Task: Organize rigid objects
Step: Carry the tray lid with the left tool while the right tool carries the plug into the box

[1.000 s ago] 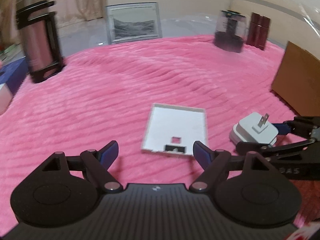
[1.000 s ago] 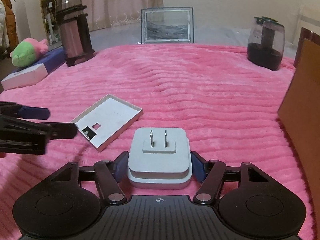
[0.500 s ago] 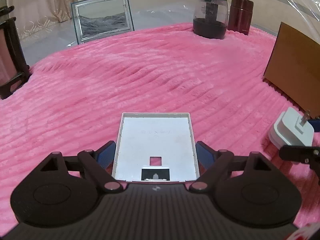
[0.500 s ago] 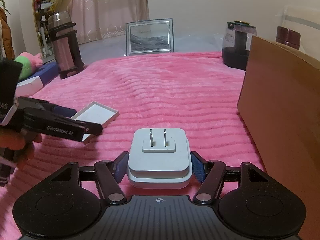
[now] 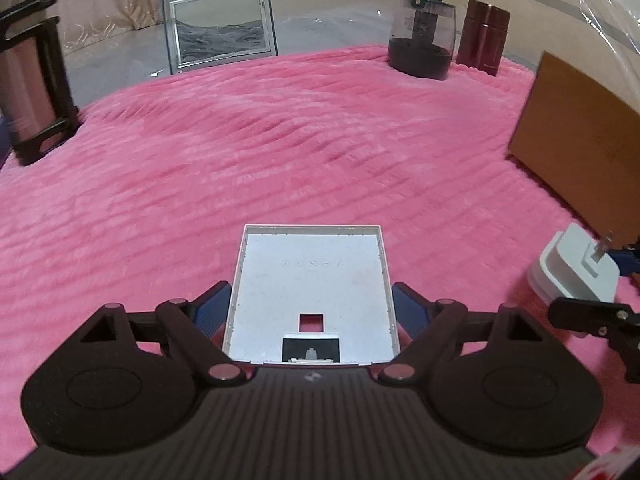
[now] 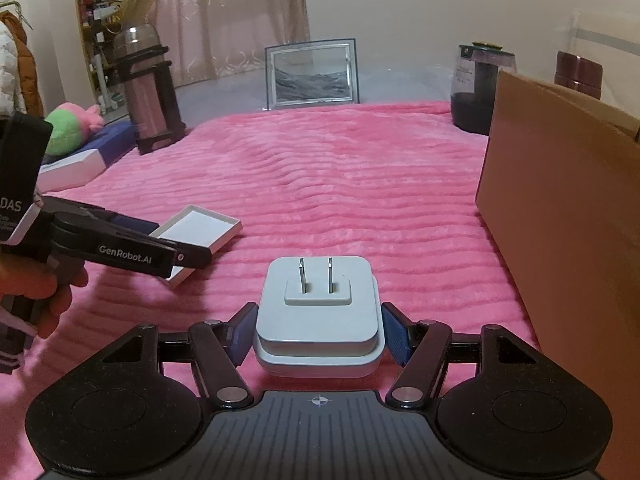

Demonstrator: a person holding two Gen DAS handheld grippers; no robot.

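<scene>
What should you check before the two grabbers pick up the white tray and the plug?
1. White tray sits between the left gripper fingers: ok.
2. Left fingers pressing the tray's sides: cannot tell; a thin gap seems to show.
3. White plug centred between the right gripper fingers: ok.
4. Right fingers touching the plug: cannot tell; they look very close.
5. Plug's prongs point up, away from the fingers: ok.
6. Cardboard box stands close on the right; room to lift: cannot tell.
</scene>
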